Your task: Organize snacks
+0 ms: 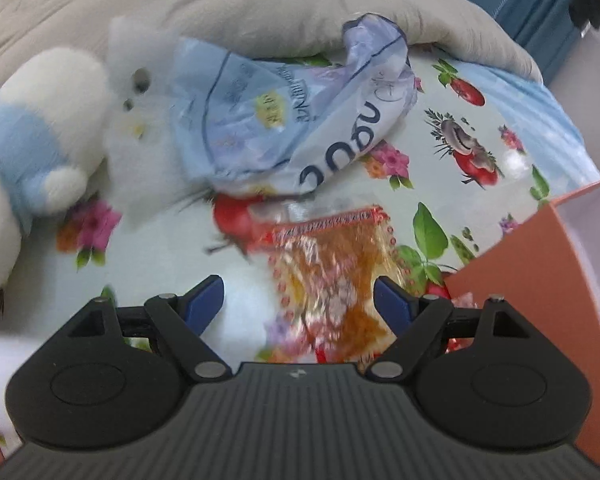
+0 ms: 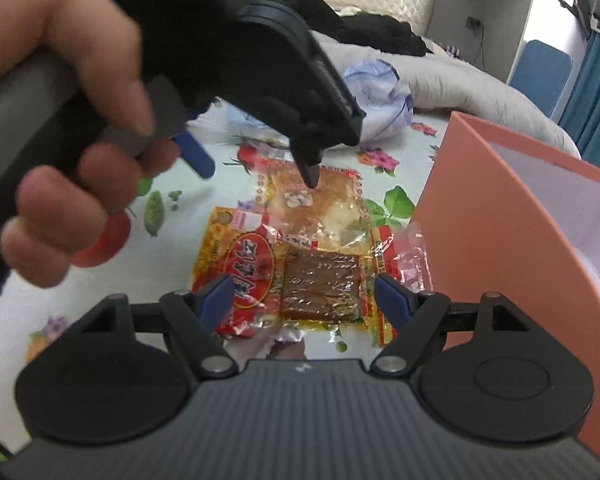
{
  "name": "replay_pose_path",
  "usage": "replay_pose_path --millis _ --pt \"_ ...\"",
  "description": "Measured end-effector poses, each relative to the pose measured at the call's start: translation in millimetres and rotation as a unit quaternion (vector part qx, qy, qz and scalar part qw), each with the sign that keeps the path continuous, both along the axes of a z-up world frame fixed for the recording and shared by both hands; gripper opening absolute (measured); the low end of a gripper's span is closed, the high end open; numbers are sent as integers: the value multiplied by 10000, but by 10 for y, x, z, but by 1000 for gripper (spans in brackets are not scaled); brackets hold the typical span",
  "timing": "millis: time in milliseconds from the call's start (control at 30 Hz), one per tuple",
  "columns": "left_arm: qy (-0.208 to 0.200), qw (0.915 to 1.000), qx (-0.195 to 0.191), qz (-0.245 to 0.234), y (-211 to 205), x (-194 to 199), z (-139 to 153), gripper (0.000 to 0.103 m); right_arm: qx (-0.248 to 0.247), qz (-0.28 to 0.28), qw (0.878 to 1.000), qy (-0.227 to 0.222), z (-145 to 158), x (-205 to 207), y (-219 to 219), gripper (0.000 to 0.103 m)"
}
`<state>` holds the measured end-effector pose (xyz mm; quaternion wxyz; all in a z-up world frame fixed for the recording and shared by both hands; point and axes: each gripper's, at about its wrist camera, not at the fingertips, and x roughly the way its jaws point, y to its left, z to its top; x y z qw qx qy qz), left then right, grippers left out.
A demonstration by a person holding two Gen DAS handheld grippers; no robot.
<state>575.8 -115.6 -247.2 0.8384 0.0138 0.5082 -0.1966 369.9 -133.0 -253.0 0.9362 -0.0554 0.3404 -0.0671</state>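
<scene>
Several snack packets lie on the flowered cloth (image 2: 100, 300). A clear orange packet (image 1: 332, 272) lies under my open left gripper (image 1: 298, 300), between its blue pads, which do not press it. In the right wrist view the same packet (image 2: 320, 208) lies beyond a brown dried-tofu packet (image 2: 320, 284) and a red and yellow packet (image 2: 244, 264). My right gripper (image 2: 306, 298) hovers open just above these two, untouched by its pads. A hand (image 2: 60, 128) holds the left gripper (image 2: 256, 164) over the orange packet.
An orange box (image 2: 500, 220) with a white inside stands open at the right, also seen as the orange box (image 1: 540, 280). A crumpled pale blue plastic bag (image 1: 280, 120) and a white and blue plush toy (image 1: 48, 132) lie behind. Grey bedding (image 1: 260, 8) borders the cloth.
</scene>
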Motion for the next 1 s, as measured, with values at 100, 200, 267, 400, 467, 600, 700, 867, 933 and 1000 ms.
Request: replay_pose_path --millis 100,200,267,400,467,600,700,867,933,1000 --pt "-19 9998 145 -109 -123 78 -53 86 117 -125 9998 52 -57 78 -69 78" --pt "-43 9989 436 -143 -255 122 -125 86 259 -162 9994 175 -109 156 -133 79" --pt "-143 9965 800 -185 -360 125 -178 86 372 -157 9989 228 -139 176 -164 79" --pt "-248 9951 856 -420 -467 78 -223 84 748 -144 9965 345 -143 205 -254 79" --pt "-258 9949 877 -422 -492 65 -222 79 884 -114 9953 379 -155 214 -277 78" --pt "-273 9940 958 -453 -498 37 -171 59 891 -49 9954 362 -143 197 -271 66" --pt "-193 9951 893 -367 -445 10 -135 47 879 -16 9954 393 -116 154 -290 55" --pt "-236 9959 851 -185 -337 -140 -87 26 823 169 9955 448 -103 73 -325 54" --pt "-151 9970 756 -82 -264 -214 -83 24 791 255 9954 486 -95 12 -329 54" --pt "-127 9972 735 -37 -194 -334 -78 24 788 372 9946 560 -80 -80 -327 53"
